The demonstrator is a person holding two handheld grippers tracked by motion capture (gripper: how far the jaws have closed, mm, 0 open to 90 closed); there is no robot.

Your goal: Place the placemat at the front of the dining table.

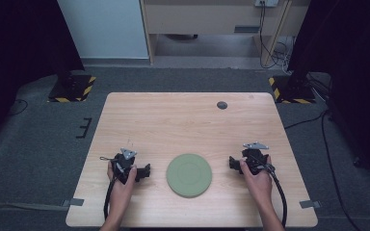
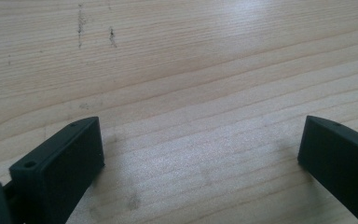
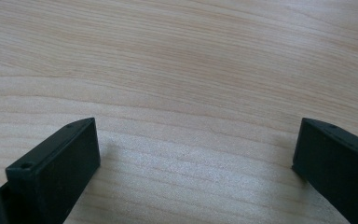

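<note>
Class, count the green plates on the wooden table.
1. The round green plate lies flat near the table's front edge, between the left gripper and the right gripper, touching neither.

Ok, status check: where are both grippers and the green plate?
Left gripper open, empty, resting left of green plate. Right gripper open, empty, right of it. Plate flat on table, untouched. Nothing in the way.

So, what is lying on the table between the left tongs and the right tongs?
In the high view, a round green plate lies between the left tongs and the right tongs, touching neither.
</note>
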